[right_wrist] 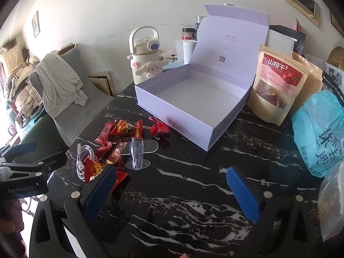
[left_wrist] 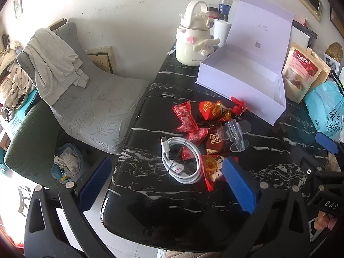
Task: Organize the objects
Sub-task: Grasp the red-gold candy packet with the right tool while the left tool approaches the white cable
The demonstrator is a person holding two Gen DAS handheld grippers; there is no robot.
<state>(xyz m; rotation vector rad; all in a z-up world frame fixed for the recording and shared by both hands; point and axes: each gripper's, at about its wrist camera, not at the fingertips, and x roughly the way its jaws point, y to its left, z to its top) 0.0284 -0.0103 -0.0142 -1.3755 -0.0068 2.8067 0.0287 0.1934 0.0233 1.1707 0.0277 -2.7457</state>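
Observation:
An open, empty white gift box stands on the black marble table with its lid up. In front of it lies a pile: a coiled white USB cable, several red snack packets, a brown chocolate packet, a clear plastic holder and a small red ornament. My left gripper hovers open just short of the cable. My right gripper hovers open over bare table, right of the pile.
A white cartoon-dog water bottle stands behind the box. Dried-fruit pouches and a light blue plastic bag crowd the right side. A grey chair with a draped cloth sits left of the table.

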